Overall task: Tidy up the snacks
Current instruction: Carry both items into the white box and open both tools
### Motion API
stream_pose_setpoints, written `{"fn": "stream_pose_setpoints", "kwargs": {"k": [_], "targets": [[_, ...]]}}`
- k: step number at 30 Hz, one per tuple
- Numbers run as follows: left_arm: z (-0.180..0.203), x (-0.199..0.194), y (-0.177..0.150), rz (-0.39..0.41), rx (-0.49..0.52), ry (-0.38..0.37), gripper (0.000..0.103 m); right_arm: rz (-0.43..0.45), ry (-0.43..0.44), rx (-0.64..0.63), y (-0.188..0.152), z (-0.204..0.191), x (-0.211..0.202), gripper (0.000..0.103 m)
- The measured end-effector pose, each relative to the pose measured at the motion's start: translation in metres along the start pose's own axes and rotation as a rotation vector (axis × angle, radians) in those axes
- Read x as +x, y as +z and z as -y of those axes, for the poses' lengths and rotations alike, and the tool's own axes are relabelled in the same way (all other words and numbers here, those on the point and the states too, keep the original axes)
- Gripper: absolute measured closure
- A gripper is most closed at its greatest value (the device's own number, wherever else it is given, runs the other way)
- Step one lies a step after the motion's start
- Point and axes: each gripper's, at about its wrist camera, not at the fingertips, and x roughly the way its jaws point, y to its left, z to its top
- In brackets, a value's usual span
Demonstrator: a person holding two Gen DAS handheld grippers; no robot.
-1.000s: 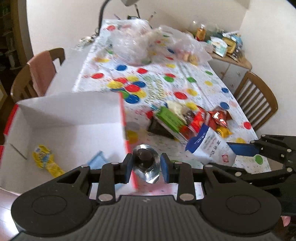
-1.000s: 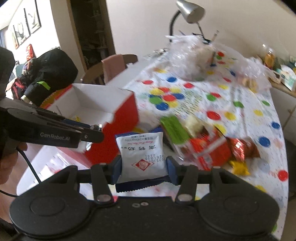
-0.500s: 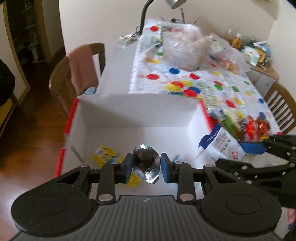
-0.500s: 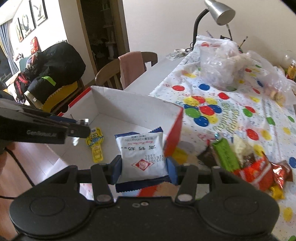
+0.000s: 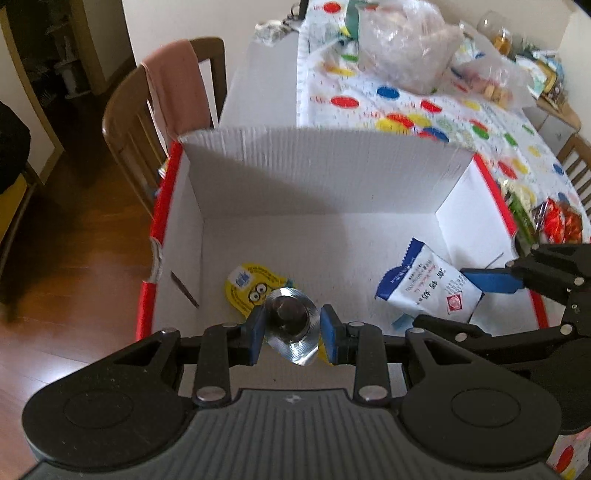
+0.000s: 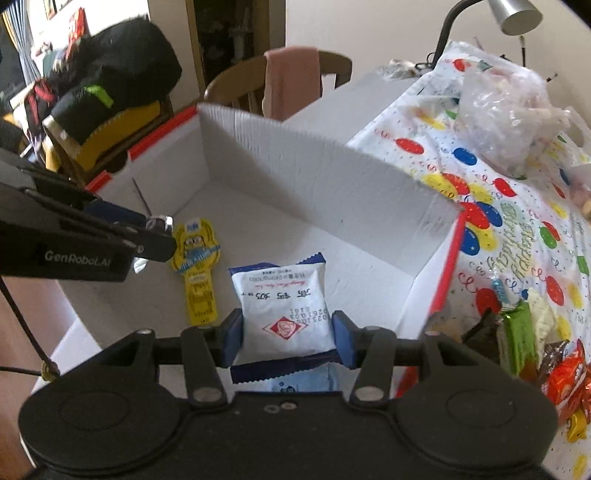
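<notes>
A white cardboard box with red outer sides [image 5: 325, 177] [image 6: 332, 184] lies open below both grippers. My left gripper [image 5: 291, 328] is shut on a small silver foil snack cup [image 5: 291, 321] and holds it over the box's near left part. My right gripper [image 6: 287, 341] is shut on a white and blue snack packet [image 6: 284, 299], also seen in the left wrist view [image 5: 424, 288], over the box's near right part. A yellow cartoon snack packet [image 5: 251, 288] [image 6: 197, 266] lies on the box floor. A light blue packet [image 6: 303, 380] lies under the right gripper.
Loose snacks in green, red and orange wrappers [image 6: 535, 343] lie on the dotted tablecloth [image 6: 517, 206] right of the box. Clear plastic bags [image 5: 402, 48] sit farther back. A wooden chair with a pink cloth [image 5: 173, 88] stands left of the table. A lamp [image 6: 513, 14] is at the back.
Both grippers have moved left from above the tablecloth to over the open box, each still holding its snack. The box interior now fills both views.
</notes>
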Motion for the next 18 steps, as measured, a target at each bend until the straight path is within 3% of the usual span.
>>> {"fn": "stream_pose_setpoints", "kwargs": {"k": [7,18], "targets": [[0.006,0.024,-0.003,-0.079,0.026,0.024,0.072,-0.045,-0.014,-0.023,-0.002,-0.009,0.013,0.053],[0.011,0.031,-0.01,-0.113,0.016,0.034,0.07,-0.061,-0.014,-0.019,-0.005,-0.012,0.013,0.053]]}}
